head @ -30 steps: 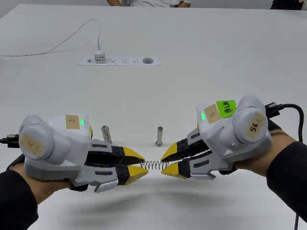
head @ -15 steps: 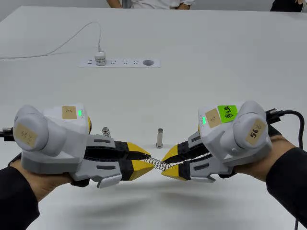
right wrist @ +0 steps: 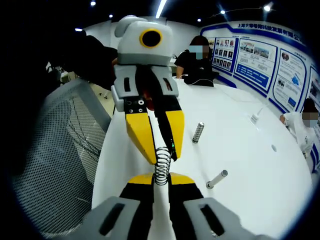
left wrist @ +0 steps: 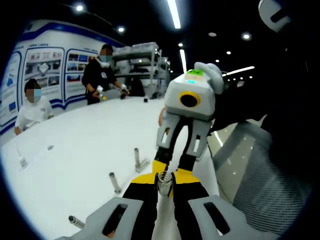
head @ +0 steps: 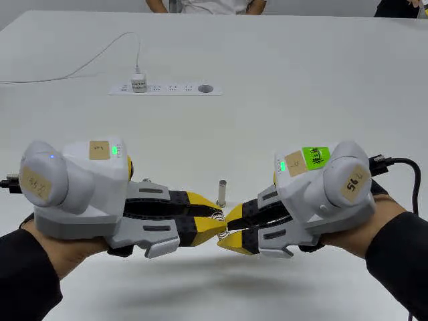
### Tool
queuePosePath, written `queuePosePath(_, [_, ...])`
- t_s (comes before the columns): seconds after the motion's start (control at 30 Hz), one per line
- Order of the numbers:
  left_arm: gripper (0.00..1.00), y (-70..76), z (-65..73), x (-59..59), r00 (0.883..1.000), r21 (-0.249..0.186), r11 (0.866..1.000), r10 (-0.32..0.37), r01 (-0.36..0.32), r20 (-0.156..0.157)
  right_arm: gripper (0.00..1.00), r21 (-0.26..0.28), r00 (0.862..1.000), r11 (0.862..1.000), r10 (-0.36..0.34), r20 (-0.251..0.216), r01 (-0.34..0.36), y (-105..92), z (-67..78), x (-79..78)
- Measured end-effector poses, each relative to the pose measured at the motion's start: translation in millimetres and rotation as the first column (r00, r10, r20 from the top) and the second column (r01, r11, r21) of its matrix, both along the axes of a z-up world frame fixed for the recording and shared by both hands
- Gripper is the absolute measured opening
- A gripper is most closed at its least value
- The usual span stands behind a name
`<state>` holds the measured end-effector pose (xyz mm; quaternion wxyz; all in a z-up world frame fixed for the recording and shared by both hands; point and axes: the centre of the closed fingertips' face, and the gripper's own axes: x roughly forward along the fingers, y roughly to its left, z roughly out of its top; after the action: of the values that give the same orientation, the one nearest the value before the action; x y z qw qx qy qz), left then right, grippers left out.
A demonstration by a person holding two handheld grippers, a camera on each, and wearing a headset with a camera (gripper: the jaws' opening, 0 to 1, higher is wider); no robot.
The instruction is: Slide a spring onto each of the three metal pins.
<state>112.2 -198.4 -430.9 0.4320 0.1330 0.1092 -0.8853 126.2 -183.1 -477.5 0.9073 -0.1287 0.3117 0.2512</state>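
Observation:
A short steel spring [head: 219,225] is squeezed end to end between my two grippers, above the table. My left gripper [head: 214,223] is shut on one end and my right gripper [head: 227,231] is shut on the other, with the yellow tips almost touching. In the left gripper view the spring [left wrist: 164,182] faces me end-on between my jaws. In the right gripper view the spring [right wrist: 161,167] runs up to the left gripper's fingers [right wrist: 141,132]. A bare pin [head: 221,192] stands just behind the tips. A pin with a spring on it [right wrist: 198,132] stands beyond, and another bare pin [right wrist: 217,179] is nearer.
A white power strip [head: 165,87] with a plugged charger and cable lies at the far middle of the white table [head: 301,87]. People sit and stand along the far side. A mesh chair [right wrist: 65,150] stands at the table's near edge.
Both grippers have closed in on each other, the left one travelling right. The spring held between them has been pressed much shorter.

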Motion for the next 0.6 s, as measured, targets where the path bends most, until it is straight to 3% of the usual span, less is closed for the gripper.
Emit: queuePosePath(0.6, [0.1,-5.2,-0.4,-0.3,1.0,0.009,1.0,0.003,-0.003,-0.002,0.13,0.036,0.999,0.999,-0.037,-0.002,0.037,-0.5,-0.8,1.9])
